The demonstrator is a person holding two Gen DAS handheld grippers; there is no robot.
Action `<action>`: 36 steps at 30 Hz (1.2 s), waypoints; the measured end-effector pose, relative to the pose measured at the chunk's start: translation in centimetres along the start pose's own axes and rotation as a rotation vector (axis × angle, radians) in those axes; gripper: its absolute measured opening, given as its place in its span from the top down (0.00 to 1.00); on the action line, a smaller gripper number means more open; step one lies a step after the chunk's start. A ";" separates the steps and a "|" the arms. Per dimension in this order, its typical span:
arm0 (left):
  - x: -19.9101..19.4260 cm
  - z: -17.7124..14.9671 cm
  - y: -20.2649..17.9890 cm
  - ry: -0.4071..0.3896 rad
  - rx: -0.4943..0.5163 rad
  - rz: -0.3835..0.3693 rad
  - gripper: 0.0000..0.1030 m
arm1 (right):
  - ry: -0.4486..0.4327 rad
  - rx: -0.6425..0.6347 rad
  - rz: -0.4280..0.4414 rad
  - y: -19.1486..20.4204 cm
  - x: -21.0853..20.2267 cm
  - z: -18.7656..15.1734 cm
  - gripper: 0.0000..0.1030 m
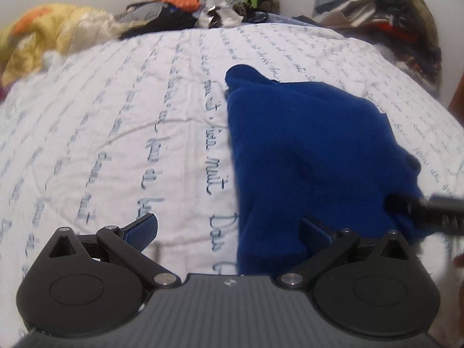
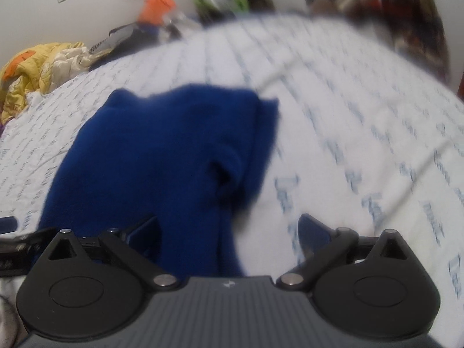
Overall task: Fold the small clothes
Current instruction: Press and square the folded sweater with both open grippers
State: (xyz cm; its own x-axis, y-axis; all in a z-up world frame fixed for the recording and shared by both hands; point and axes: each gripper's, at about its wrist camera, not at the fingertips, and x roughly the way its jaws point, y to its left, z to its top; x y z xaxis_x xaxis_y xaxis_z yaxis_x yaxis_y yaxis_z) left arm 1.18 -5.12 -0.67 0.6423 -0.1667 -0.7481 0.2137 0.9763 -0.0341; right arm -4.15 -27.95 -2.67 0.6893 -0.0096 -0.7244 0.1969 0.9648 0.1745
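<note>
A dark blue garment (image 1: 304,150) lies folded on the white bedsheet with blue script (image 1: 130,116). It also shows in the right wrist view (image 2: 162,156). My left gripper (image 1: 229,232) is open and empty, over the garment's near left edge; its right finger lies over the cloth. My right gripper (image 2: 229,232) is open and empty at the garment's near right edge. The right gripper's black body shows in the left wrist view (image 1: 435,211) at the garment's right side. The right wrist view is blurred.
A yellow and orange quilt (image 1: 43,34) is bunched at the far left of the bed. A pile of clothes and bags (image 1: 203,5) lines the far edge. More clothes (image 1: 400,23) are heaped at the far right.
</note>
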 end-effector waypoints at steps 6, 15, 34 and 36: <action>-0.7 -0.5 0.2 0.025 -0.018 0.008 0.00 | 0.039 -0.016 0.015 0.8 -2.3 -1.7 0.00; -2.0 -1.8 0.0 0.049 -0.001 -0.004 0.00 | 0.100 0.036 0.097 1.3 -3.5 -2.6 0.00; -2.4 -2.7 0.2 0.066 -0.024 0.038 0.00 | 0.113 -0.106 -0.093 5.0 -4.1 -4.2 0.00; -2.4 -2.7 0.2 0.065 -0.026 0.038 0.00 | 0.113 -0.109 -0.095 5.1 -4.1 -4.2 0.00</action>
State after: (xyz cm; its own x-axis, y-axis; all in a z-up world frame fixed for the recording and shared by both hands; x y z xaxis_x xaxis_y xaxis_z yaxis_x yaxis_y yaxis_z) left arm -2.29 -4.16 -0.63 0.6001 -0.1207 -0.7907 0.1704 0.9851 -0.0211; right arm -8.90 -21.92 -1.63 0.5874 -0.0779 -0.8055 0.1760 0.9838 0.0332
